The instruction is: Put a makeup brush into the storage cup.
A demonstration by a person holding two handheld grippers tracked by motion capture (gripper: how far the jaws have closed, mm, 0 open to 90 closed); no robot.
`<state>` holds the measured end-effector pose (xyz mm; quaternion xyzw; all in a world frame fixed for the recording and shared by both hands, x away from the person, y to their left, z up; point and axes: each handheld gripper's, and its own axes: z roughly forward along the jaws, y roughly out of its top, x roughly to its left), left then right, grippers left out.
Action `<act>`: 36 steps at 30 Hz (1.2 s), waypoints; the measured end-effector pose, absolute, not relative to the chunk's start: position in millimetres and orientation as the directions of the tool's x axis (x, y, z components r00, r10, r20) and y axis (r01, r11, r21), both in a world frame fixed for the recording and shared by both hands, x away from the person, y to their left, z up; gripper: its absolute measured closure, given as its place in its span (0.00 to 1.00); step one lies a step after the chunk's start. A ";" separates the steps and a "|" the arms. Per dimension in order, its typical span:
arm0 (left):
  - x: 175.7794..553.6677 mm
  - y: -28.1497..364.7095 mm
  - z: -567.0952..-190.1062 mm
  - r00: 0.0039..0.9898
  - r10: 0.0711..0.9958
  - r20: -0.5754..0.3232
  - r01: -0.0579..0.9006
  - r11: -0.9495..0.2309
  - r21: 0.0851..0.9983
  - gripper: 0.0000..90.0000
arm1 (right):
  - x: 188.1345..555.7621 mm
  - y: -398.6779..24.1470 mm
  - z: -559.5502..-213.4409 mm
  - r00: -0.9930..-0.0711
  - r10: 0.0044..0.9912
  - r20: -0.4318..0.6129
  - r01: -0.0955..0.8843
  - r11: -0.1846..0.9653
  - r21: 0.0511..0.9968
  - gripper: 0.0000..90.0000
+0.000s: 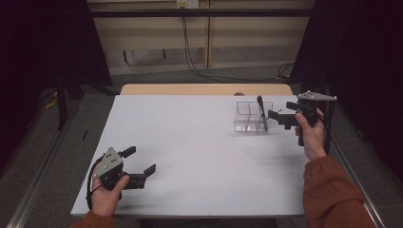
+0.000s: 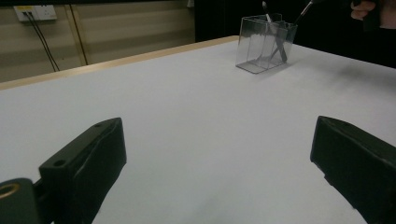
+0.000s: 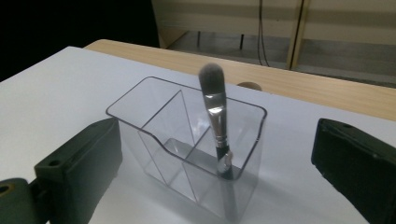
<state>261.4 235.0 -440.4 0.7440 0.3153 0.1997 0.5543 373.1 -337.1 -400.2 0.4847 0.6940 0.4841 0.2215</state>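
The brush (image 3: 217, 122) is seated, bristles up, in the organizer (image 1: 253, 116) at two o'clock on the worktop (image 1: 199, 156). Placement is judged complete. Both the right gripper (image 1: 279, 117) and left gripper (image 1: 141, 160) are held with jaws apart, empty; withdrawal remains.

A white table (image 1: 199, 156) with a light wooden far edge (image 1: 204, 89) stands on a grey floor (image 1: 95, 109). Behind it runs a beige wall (image 1: 247, 42) with black cables (image 1: 190, 61) hanging down from a socket (image 2: 35, 12). Dark curtains (image 1: 43, 42) close both sides; the light is dim.
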 end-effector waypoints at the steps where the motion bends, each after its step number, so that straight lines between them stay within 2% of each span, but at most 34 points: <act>1: 261.7 235.5 -440.6 0.721 0.691 -0.050 0.247 -0.189 0.951 0.04 | 370.8 -337.7 -400.4 -0.435 0.886 0.158 0.450 0.062 0.891 0.01; 9: 258.4 238.6 -440.0 0.713 0.699 -0.055 0.248 -0.178 0.952 0.04 | 358.1 -336.8 -404.5 -0.438 0.890 0.124 0.417 0.079 0.906 0.02; 15: 254.8 242.7 -438.0 0.710 0.702 -0.054 0.236 -0.165 0.958 0.04 | 342.9 -334.1 -406.5 -0.438 0.888 0.143 0.370 0.033 0.928 0.02; 36: 253.5 244.3 -439.3 0.692 0.719 -0.066 0.232 -0.135 0.963 0.04 | 297.5 -329.0 -425.2 -0.443 0.882 0.163 0.354 0.005 0.935 0.02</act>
